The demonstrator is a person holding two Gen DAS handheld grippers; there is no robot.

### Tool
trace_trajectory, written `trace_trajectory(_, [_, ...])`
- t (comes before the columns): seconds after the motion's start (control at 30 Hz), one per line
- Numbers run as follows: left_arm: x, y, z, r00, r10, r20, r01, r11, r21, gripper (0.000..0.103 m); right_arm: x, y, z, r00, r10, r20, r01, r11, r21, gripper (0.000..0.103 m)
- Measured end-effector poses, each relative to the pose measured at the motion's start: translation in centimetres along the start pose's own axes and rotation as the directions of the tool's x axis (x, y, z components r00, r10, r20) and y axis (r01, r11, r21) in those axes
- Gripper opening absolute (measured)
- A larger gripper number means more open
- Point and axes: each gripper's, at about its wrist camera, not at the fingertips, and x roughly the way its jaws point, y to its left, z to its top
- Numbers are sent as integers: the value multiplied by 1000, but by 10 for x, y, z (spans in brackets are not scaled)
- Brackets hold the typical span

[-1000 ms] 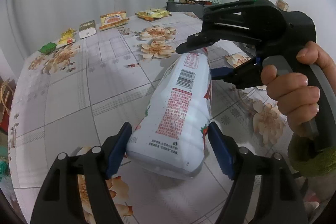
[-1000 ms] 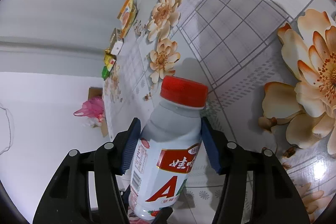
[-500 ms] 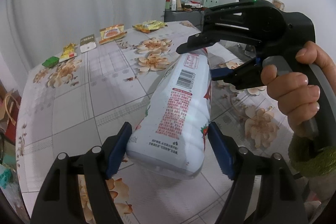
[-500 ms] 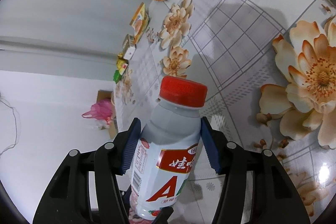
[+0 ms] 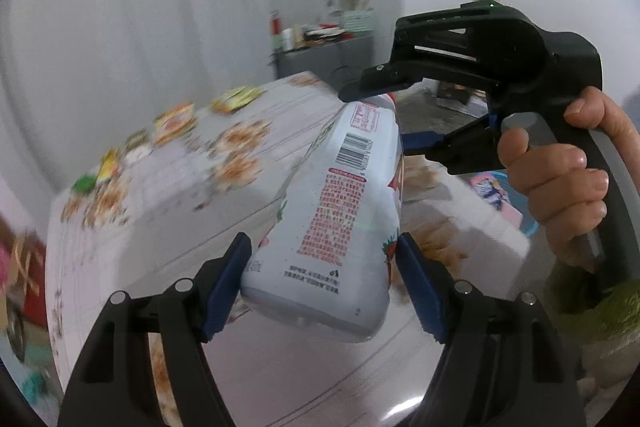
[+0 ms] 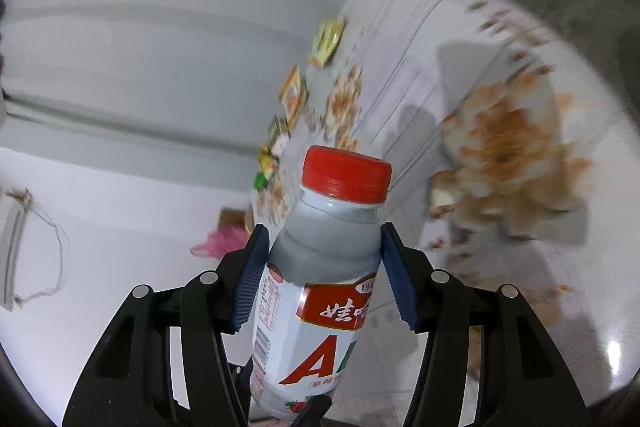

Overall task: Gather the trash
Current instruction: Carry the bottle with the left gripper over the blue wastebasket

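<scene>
The table (image 5: 168,227) has dropped lower and gone blurry compared with a second ago, so the person's carrying the load up and off it. The wrappers (image 5: 176,117) are still sitting along the far edge, so plenty of trash left. The bottle (image 5: 340,219) is off the table, pinched at both ends: left gripper (image 5: 322,281) clamped on its base, right gripper (image 6: 322,277) on its shoulder below the red cap (image 6: 346,173).
</scene>
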Motion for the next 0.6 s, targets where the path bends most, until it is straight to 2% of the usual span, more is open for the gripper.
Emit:
trace_trajectory(0.17, [11, -69, 31, 996, -92, 12, 89, 982, 167, 72, -78, -48, 11, 988, 27, 151, -41, 995, 88, 53])
trace_trajectory(0.3, [34, -134, 57, 980, -196, -21, 194, 941, 276, 72, -154, -108, 25, 956, -7, 293, -51, 981, 190, 53])
trace_trajectory(0.43, [74, -213, 85, 945, -312, -97, 326, 878, 351, 72, -212, -166, 41, 916, -75, 394, -46, 957, 288, 53])
trace_trajectory(0.5, [101, -252, 99, 917, -369, -148, 398, 843, 363, 72, -230, -197, 53, 899, -104, 426, -49, 942, 333, 53])
trace_trajectory(0.6, [143, -298, 113, 881, -425, -205, 472, 807, 354, 71, -244, -248, 75, 881, -144, 450, -72, 900, 429, 53])
